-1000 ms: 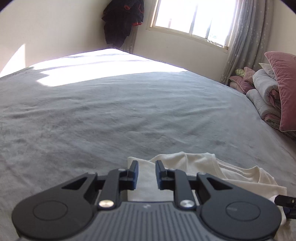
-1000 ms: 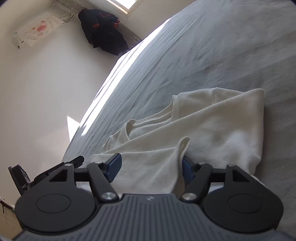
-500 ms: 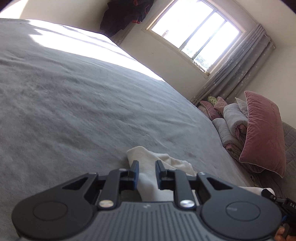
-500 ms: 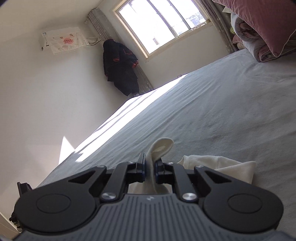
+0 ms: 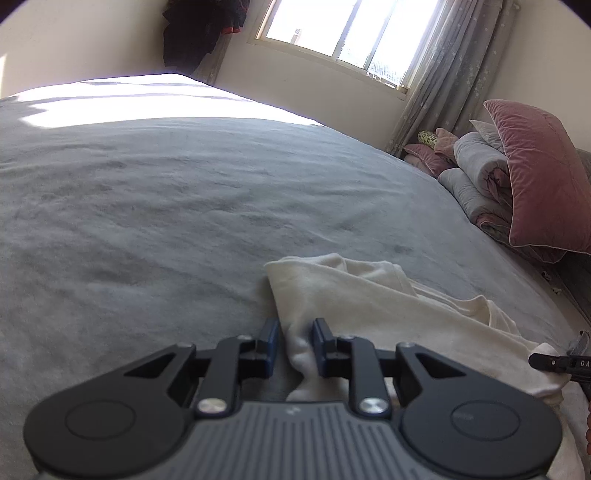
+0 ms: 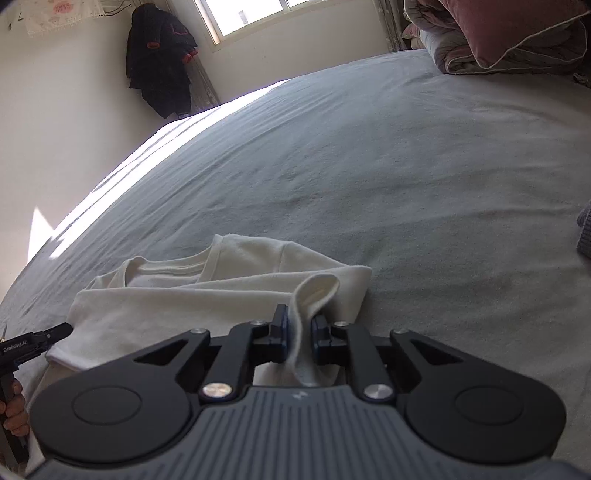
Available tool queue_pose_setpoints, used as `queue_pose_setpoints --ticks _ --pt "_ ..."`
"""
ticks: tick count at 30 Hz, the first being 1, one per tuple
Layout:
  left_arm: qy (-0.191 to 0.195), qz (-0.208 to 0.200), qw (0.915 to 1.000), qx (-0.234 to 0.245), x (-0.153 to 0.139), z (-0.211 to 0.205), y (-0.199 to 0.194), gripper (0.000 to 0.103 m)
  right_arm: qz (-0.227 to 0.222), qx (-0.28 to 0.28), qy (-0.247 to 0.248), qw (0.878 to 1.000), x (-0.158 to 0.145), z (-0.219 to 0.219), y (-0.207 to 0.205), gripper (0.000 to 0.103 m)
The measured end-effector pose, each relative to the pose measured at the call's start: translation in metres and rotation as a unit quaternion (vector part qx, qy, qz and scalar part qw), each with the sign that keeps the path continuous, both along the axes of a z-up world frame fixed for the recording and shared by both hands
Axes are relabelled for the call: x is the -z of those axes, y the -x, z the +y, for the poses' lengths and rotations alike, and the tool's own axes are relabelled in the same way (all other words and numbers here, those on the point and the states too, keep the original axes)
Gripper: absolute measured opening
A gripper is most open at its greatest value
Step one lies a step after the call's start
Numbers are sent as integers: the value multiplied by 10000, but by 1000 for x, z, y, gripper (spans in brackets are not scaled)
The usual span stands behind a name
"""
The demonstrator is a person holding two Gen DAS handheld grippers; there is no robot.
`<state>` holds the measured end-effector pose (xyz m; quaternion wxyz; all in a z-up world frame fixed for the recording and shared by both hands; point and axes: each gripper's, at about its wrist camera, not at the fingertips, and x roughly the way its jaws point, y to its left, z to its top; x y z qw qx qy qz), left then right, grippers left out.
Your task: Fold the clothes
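A cream white shirt (image 5: 373,299) lies partly folded on the grey bed (image 5: 184,206); it also shows in the right wrist view (image 6: 207,295). My left gripper (image 5: 294,332) is shut on a fold of the shirt's edge, low over the bed. My right gripper (image 6: 300,325) is shut on another bunched flap of the shirt, which stands up between its fingers. The tip of the right gripper shows at the right edge of the left wrist view (image 5: 557,363), and the tip of the left gripper at the left edge of the right wrist view (image 6: 33,341).
Pink pillows and rolled grey bedding (image 5: 517,177) are stacked at the bed's head. A dark coat (image 6: 159,55) hangs by the window (image 5: 343,29). A grey knitted item (image 6: 584,236) lies at the right edge. Grey bed surface stretches beyond the shirt.
The right gripper closed on the shirt flap. Both grippers lifted the fabric, then came down toward the bed, and the folded shirt now lies flatter in front of them.
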<state>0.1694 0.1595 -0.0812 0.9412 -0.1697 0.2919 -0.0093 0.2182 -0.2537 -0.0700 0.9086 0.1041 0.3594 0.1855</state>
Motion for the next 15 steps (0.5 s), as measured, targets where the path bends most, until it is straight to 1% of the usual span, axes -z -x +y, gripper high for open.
queue_pose_setpoints --ticks 1,2,3,4,5,7,9,10,13,14,15 --pt "-5 -23 10000 -9 -1 0 1 23 -48 -17 107 9999 -2 2 1 23" --pt "-8 -73 10000 -33 -3 1 2 23 -123 7 188 9997 -6 2 4 24" --pt "-28 -191 9998 -61 -6 1 5 22 -262 64 248 9993 -10 2 6 28" --pt "-16 -369 9993 -28 -10 1 9 22 -449 132 289 9985 -14 1 9 37" --pt "-4 -547 9985 5 -13 1 12 22 -661 192 321 9971 -19 0 12 41" --pt "111 -814 9965 179 -18 0 17 22 -1006 141 261 9945 -25 0 18 42" --pt "236 -869 9948 468 -16 -4 16 22 -1128 -116 104 9935 -27 2 21 42" --pt "226 -791 9950 563 -13 -6 14 22 -1136 -235 110 9932 -26 5 21 42" --pt "-22 -352 9976 598 0 -13 3 21 -942 -517 485 9930 -15 17 14 42" --pt "-1 -305 9979 572 3 -12 1 19 -819 -526 715 9927 -7 19 10 42" --pt "111 -306 9979 566 3 -9 1 19 -695 -534 944 9917 1 21 6 35"
